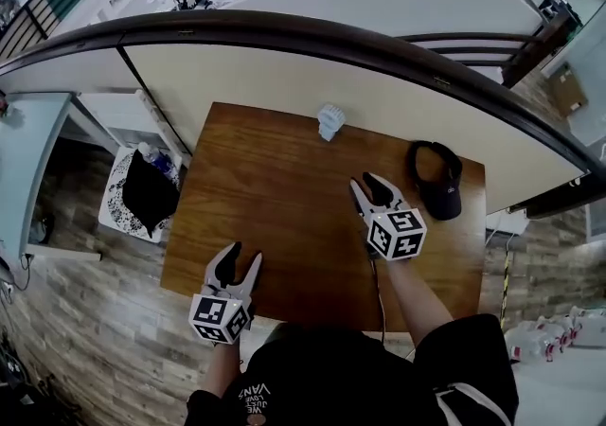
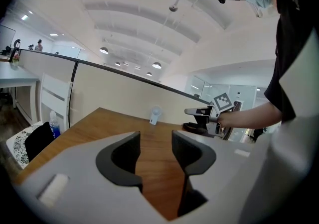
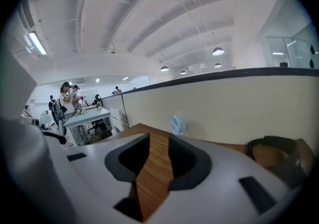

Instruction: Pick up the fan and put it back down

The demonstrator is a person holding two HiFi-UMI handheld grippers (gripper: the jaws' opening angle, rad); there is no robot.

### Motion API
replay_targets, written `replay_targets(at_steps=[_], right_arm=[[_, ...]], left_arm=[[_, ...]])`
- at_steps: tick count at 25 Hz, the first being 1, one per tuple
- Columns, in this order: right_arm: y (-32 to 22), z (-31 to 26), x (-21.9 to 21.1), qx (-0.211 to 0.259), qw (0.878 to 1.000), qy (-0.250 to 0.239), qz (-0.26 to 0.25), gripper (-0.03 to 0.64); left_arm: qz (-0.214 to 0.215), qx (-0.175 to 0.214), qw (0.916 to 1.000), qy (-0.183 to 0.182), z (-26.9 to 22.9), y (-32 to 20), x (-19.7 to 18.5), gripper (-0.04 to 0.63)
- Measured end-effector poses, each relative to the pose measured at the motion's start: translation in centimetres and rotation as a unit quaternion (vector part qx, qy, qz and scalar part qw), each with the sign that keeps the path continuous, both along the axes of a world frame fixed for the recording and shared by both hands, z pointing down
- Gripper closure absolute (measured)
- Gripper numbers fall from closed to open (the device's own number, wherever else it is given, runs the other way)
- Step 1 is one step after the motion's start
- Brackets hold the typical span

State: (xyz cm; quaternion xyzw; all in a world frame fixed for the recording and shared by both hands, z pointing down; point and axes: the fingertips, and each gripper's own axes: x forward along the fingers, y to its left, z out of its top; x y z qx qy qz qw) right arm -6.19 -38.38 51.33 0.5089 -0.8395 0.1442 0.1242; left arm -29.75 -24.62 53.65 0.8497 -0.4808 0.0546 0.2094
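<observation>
Left gripper [image 1: 243, 257] and right gripper [image 1: 371, 186], jaws parted and empty, lie short of the light upright fan [image 1: 330, 120]; an off-centre pinch could topple it.

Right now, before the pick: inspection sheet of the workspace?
Surface: wooden table, no spills seen.
Job's things: fan upright near the far edge, untouched.
Clutter: black visor on the table's right side.
Grippers: left claw and right claw both open, nothing between the jaws.
Cables: thin lead running back from the right claw.
Surroundings: partition behind the table; chair with bag and bottle at left.
</observation>
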Motion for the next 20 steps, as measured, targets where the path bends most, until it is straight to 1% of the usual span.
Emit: replay_targets(at_steps=[2,5,7,11,14,17,20], right_arm=[[2.2,-1.0,0.1,0.008,1.0,-0.005,-0.007,0.55],[5.1,-2.0,-0.1,0.014,1.0,-0.007,-0.026,0.573],[7.0,-2.3,-0.2,0.014,0.999,-0.011,-0.033,0.587],[10.3,-3.0,0.3,0.012,0.998,-0.04,-0.036,0.603],[12.2,-3.3,1.0,0.01,0.997,-0.058,-0.055,0.604],[14.0,-3.2,2.1,0.007,0.996,-0.048,-0.076,0.604],[16.1,-3.3,3.6,0.006,0.995,-0.037,-0.094,0.604]], left_arm=[[-0.003,0.004,1.0,0.003,-0.5,1.0,-0.2,0.402],[-0.013,0.015,0.9998,0.007,-1.1,2.1,-0.5,0.405],[-0.017,0.019,0.9996,0.006,-1.3,3.0,-0.7,0.426],[-0.032,0.027,0.9991,0.003,-1.8,4.7,-0.9,0.502],[-0.042,0.036,0.9985,-0.004,-2.4,5.7,-0.4,0.548],[-0.044,0.04,0.9982,-0.008,-2.9,6.8,1.2,0.57],[-0.042,0.04,0.9983,-0.01,-3.1,8.2,3.6,0.581]])
